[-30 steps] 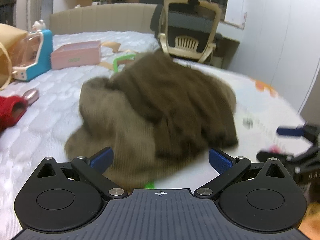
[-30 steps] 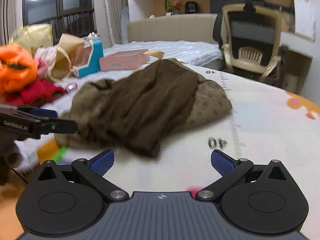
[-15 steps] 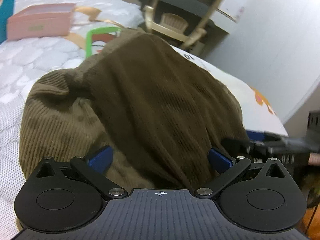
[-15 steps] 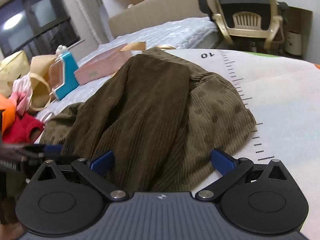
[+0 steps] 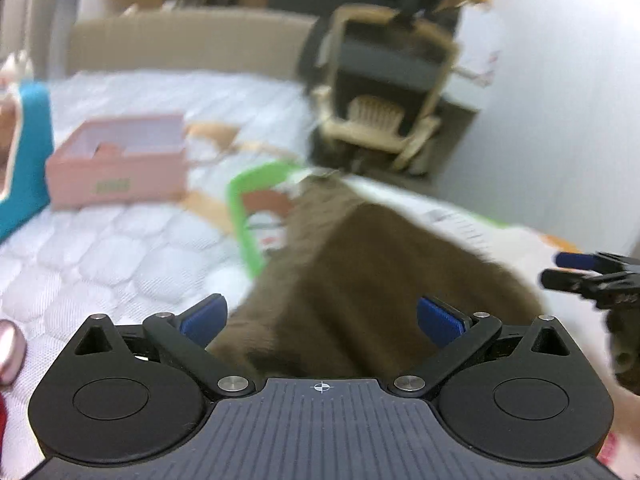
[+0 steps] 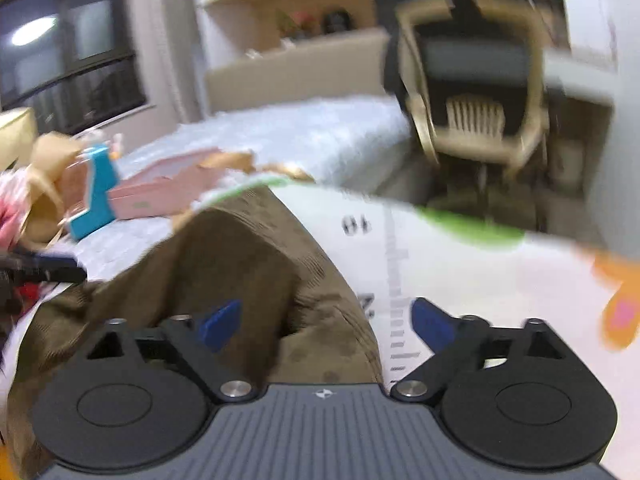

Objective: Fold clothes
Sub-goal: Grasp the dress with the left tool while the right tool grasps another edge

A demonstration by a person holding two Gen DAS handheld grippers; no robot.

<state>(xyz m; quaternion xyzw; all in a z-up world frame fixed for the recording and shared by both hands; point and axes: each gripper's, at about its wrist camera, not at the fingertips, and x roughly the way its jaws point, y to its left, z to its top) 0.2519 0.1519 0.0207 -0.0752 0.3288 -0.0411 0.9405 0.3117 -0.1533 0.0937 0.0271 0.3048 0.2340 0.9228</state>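
A brown corduroy garment lies crumpled on the bed, partly on a white mat with ruler marks. My left gripper is open, low at the garment's near edge, with fabric showing between its blue pads. My right gripper is also open, over the garment at its right edge, where cloth meets mat. Each gripper shows in the other's view: the right gripper at the far right, the left gripper at the far left. Both views are motion-blurred.
A pink box, a teal toy and a green-edged sheet lie on the quilted white bed behind the garment. A beige office chair stands past the bed's far side. Red cloth and bags sit at the left.
Both grippers came down close onto the garment, and now both views have tilted up and show more of the room. The jaws have stayed open and the garment lies about as before.
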